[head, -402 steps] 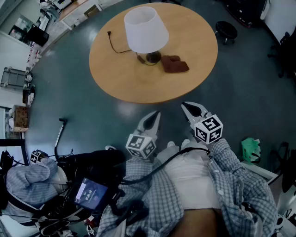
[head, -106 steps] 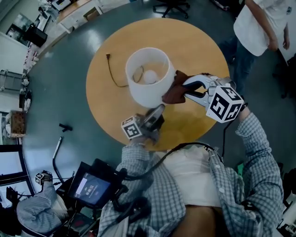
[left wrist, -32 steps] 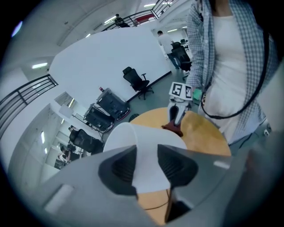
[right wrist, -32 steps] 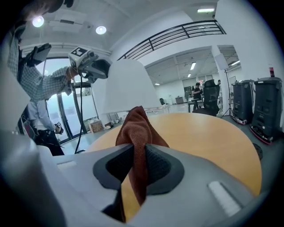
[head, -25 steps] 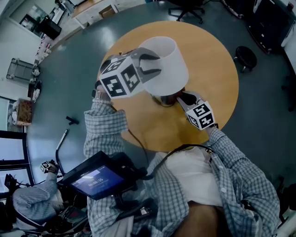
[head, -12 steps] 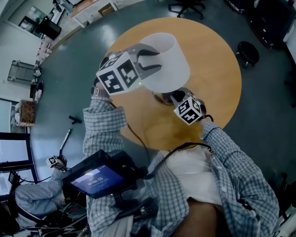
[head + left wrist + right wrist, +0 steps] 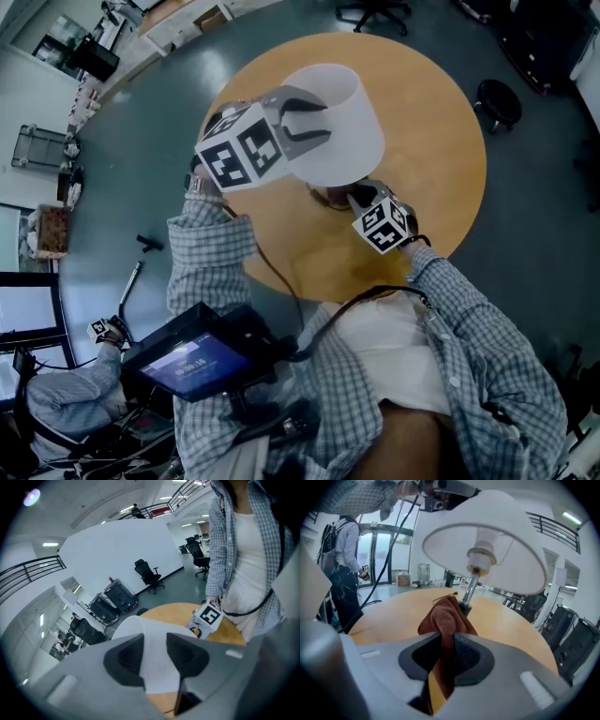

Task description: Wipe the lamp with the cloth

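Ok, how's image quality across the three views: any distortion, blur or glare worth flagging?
Head view: dim, bluish, strongly fisheye, so the round table bulges. Left gripper view: dark vignetted corners; the near jaws look soft, the lampshade between them evenly lit. Right gripper view: same vignette, bright windows at left, cloth in the jaws fairly sharp.

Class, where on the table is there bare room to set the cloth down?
Free: the table between lampshade and right rim, and the near strip before the person. Crowded: under the lampshade, where the right gripper holds the cloth.
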The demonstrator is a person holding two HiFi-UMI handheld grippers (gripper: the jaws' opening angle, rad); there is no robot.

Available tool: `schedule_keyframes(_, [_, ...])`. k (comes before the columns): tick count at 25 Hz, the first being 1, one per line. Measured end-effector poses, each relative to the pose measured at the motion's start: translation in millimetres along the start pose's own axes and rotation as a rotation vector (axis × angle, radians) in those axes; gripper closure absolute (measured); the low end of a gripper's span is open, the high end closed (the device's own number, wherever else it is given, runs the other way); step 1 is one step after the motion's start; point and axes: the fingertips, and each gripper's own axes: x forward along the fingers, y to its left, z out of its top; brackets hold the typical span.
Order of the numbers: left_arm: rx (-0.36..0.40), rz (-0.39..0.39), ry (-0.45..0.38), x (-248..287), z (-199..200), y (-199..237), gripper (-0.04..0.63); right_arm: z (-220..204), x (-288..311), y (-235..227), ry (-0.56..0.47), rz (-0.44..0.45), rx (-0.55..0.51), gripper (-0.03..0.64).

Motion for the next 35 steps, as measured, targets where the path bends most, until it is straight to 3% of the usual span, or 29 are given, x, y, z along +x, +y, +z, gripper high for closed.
schedule_keyframes(4, [-0.007, 0.007, 0.001, 0, -2, 1, 0.448, 41, -11, -32, -0.090, -0.081, -0.005, 0.543])
schedule_keyframes(7, [-0.008, 0.008, -0.004, 0, 0, 1, 0.448, 47, -14, -34, -0.096, -0.082, 0.007, 0.543])
schedule_keyframes(14, [0.015, -0.007, -0.003, 3, 9, -11, 0.451, -12, 9, 16, 0.086, 0.037, -0.010, 0.543])
schedule_keyframes(17, [0.026, -0.007, 0.003, 3, 15, -21, 0.453, -24, 9, 27, 0.112, 0.068, -0.033, 0.543])
schedule_keyframes(26, [0.074, 0.031, 0.029, -2, 26, -50, 0.456, -18, -61, -10, 0.056, 0.026, 0.046, 0.545])
schedule_keyframes(35, [0.115, 0.074, 0.059, -13, 37, -73, 0.456, -79, -66, -2, 0.244, 0.039, 0.138, 0.543])
